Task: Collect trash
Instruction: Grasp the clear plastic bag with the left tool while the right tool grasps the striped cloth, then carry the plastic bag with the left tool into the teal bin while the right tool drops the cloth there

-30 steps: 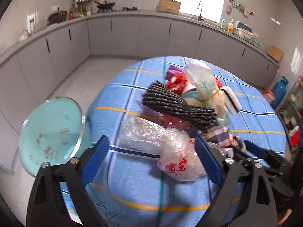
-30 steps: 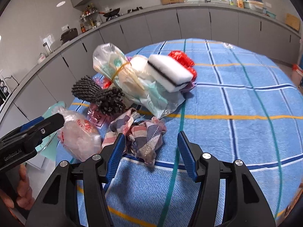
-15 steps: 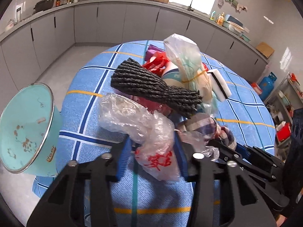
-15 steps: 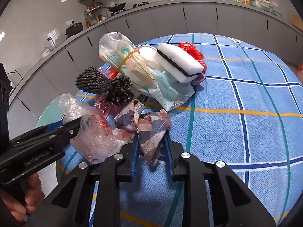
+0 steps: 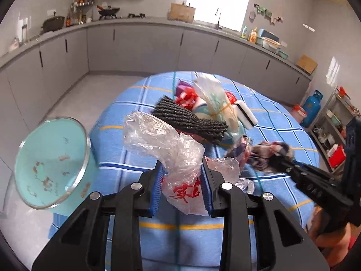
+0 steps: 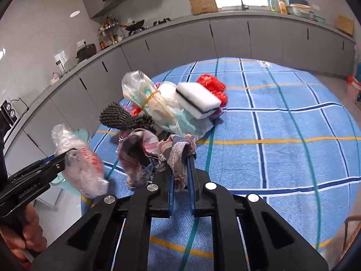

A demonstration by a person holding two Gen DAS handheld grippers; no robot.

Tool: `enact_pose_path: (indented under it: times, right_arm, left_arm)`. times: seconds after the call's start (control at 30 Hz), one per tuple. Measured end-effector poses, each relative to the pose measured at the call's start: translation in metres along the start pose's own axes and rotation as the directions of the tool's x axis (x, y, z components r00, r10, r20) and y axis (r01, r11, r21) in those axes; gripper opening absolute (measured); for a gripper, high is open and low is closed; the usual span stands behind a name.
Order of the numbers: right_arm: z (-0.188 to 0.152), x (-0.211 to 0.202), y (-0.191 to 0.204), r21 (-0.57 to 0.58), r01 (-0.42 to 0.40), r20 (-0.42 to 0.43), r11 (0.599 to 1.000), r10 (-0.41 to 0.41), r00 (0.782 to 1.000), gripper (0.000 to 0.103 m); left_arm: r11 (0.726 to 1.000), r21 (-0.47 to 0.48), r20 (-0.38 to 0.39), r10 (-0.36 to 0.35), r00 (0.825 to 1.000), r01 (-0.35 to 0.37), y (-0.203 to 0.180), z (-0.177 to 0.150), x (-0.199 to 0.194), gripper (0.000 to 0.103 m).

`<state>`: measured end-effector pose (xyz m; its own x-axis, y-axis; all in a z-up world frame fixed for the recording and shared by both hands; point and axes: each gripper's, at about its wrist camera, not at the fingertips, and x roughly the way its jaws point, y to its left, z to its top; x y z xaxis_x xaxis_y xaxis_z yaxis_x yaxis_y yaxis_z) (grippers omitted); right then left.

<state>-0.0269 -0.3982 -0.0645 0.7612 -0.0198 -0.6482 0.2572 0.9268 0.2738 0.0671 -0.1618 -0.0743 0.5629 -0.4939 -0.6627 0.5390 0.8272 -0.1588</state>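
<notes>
My left gripper [image 5: 182, 180] is shut on a crumpled clear plastic bag with red print [image 5: 173, 153] and holds it above the blue checked tablecloth [image 5: 126, 158]. It also shows in the right wrist view [image 6: 79, 164]. My right gripper [image 6: 180, 176] is shut on a plaid cloth rag [image 6: 153, 151], lifted off the table; the rag also shows in the left wrist view [image 5: 268, 151]. A teal bin [image 5: 52, 162] stands beside the table at the left, open side facing me.
More trash is piled mid-table: a black foam net [image 5: 191, 119], a tied clear bag [image 6: 149, 99], a white sponge [image 6: 198, 100] and red wrappers [image 6: 212, 83]. Grey kitchen cabinets [image 5: 135, 45] run behind. A blue gas cylinder [image 5: 312, 108] stands at the right.
Both grippers closed, the left on the plastic bag and the right on the rag, and both have lifted their loads off the table.
</notes>
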Motion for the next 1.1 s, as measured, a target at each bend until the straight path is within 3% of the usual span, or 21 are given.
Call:
enact_pose_path:
  times: [0.3, 0.5, 0.77, 1.1]
  right_arm:
    - [0.014, -0.025, 0.021, -0.04, 0.0, 0.077, 0.999, 0.003, 0.997, 0.011]
    - [0.03, -0.037, 0.039, -0.081, -0.006, 0.125, 0.997, 0.016, 0.992, 0.011]
    - [0.048, -0.032, 0.084, -0.159, -0.085, 0.129, 0.984, 0.106, 0.986, 0.009]
    - [0.061, 0.007, 0.151, -0.227, -0.171, 0.089, 0.959, 0.196, 0.977, 0.005]
  left_arm:
    - [0.998, -0.06, 0.07, 0.033, 0.997, -0.029, 0.032, 0.008, -0.033, 0.031]
    - [0.991, -0.101, 0.116, 0.098, 0.988, -0.087, 0.056, 0.014, -0.053, 0.031]
    - [0.968, -0.173, 0.15, 0.207, 0.967, -0.181, 0.101, 0.016, -0.077, 0.031]
    - [0.925, -0.238, 0.153, 0.338, 0.929, -0.297, 0.155, 0.016, -0.096, 0.031]
